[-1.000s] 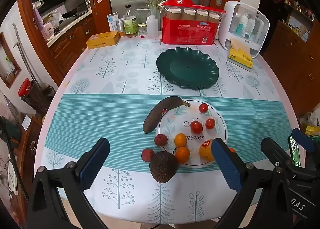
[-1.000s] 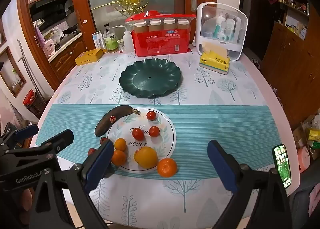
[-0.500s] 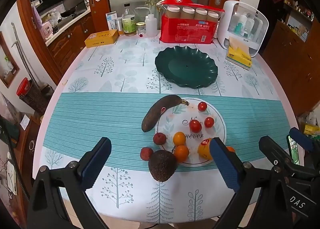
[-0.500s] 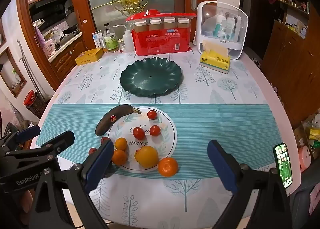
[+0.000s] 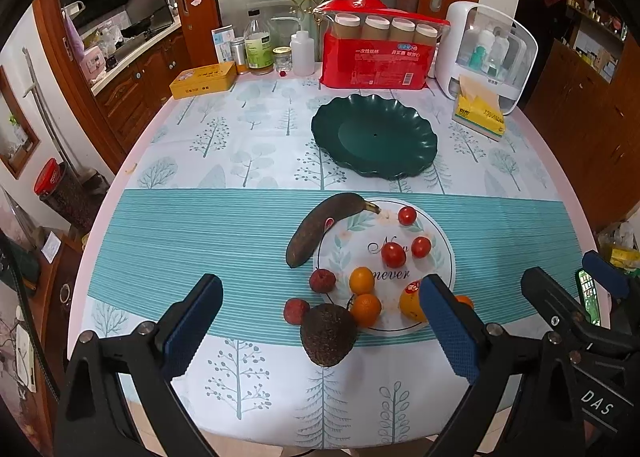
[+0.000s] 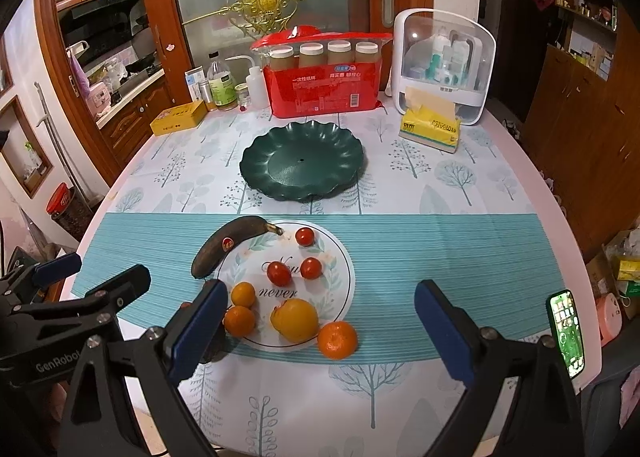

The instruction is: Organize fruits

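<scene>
A round table (image 5: 240, 145) covered by a tree-patterned cloth with a teal striped band is seen from above its near edge. At its far side a red pack of paper cups (image 5: 376, 57) is set beside a white storage box (image 5: 486, 57). Nearer the middle an empty dark green scalloped plate (image 5: 374, 137) is placed, well apart from the fruit. On the teal band a white round mat (image 5: 436, 253) is laid, printed with the word "never". Across its far-left edge a blackened banana (image 5: 320, 229) is rested. On the mat three cherry tomatoes (image 5: 394, 253), two small oranges (image 5: 362, 293) and a larger yellow-orange fruit (image 6: 295, 319) are gathered — a further orange (image 6: 337, 339) is placed just off its near-right rim. Just left of the mat, a dark avocado (image 5: 328, 335) and two red lychees (image 5: 310, 295) are found. The left gripper (image 5: 320, 337) and the right gripper (image 6: 320, 333) are held above the near edge, both with fingers spread wide — nothing is gripped.
</scene>
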A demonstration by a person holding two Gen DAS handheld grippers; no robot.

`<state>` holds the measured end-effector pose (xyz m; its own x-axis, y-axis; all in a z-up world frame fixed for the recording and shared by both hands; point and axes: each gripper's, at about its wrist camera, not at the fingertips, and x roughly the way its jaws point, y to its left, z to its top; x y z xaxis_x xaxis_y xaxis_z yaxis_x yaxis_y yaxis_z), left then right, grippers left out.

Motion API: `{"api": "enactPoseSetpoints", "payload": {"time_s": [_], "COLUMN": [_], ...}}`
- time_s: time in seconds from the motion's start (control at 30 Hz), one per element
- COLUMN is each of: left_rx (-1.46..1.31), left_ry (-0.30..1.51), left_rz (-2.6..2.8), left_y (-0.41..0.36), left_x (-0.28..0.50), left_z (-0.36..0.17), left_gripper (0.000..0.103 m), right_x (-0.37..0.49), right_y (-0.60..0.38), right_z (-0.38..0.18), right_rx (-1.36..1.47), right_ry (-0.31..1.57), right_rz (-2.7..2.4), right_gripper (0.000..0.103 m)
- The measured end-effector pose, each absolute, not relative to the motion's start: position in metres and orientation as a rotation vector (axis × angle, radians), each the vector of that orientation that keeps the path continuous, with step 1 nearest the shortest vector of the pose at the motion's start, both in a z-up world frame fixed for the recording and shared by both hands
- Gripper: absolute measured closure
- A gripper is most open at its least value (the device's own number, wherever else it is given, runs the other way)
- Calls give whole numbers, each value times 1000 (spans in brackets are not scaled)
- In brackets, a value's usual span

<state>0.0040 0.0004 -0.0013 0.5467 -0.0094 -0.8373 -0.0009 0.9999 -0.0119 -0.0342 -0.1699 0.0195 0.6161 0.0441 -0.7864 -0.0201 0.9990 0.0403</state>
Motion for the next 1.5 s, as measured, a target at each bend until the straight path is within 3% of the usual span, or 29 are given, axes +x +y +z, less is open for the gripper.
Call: {"api": "enactPoseSetpoints", "payload": {"time_s": [1.5], "left_rx": [49], "left_ry": [1009], "left_rz": [-63], "left_y": [12], "left_x": [22], "left_z": [-8], "left_gripper": [5], "right_x": [-26], "right_y": [-160], "right_z": [13], "right_rx": [29], "right_ry": [911], "right_rz": [13], "right_gripper": [8]}}
